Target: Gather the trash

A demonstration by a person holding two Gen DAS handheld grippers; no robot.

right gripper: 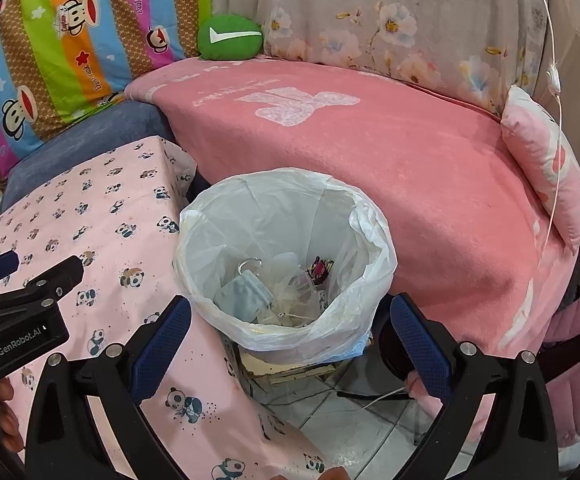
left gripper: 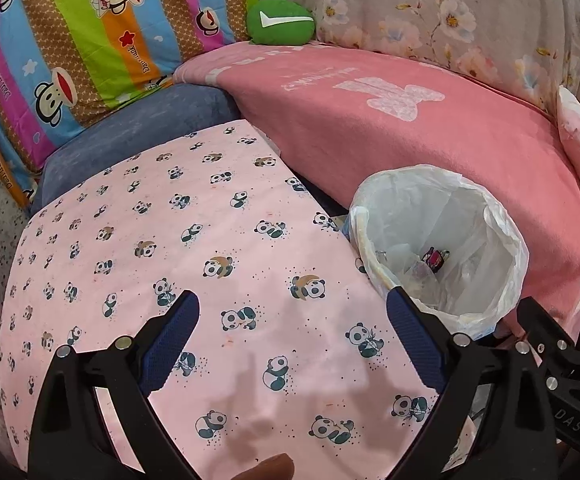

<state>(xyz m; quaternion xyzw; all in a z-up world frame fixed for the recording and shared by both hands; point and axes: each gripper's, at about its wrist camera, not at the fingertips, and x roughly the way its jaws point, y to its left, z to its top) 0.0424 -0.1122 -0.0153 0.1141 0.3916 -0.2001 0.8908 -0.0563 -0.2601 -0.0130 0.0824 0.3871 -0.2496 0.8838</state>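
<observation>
Trash [right gripper: 274,292] lies at the bottom of a round bin lined with a translucent white plastic bag [right gripper: 364,232]: a pale blue face mask [right gripper: 244,294], crumpled clear wrapping and a small red-and-black wrapper [right gripper: 319,269]. The bin stands on a tiled floor [right gripper: 350,432] between a table covered in a pink panda-print cloth [right gripper: 102,240] and a seat draped in a pink fleece blanket [right gripper: 430,168]. In the left wrist view the same bin [left gripper: 506,240] appears to the right of the table [left gripper: 130,240], with the red-and-black wrapper [left gripper: 435,258] visible inside.

Left gripper [left gripper: 292,334]: black frame, blue padded fingers, jaws spread wide with nothing between them; it hangs over the panda cloth near the table edge next to the bin.

Right gripper [right gripper: 290,336]: same build, jaws spread wide and empty; it points down at the near rim of the bin, one finger over the table edge and the other over the floor gap.

Behind the seat are a striped monkey-print cushion [right gripper: 70,40], a round green cushion [right gripper: 230,38] and a grey floral cover [right gripper: 390,20]. A small pink pillow [right gripper: 546,168] rests at the blanket's right end.
</observation>
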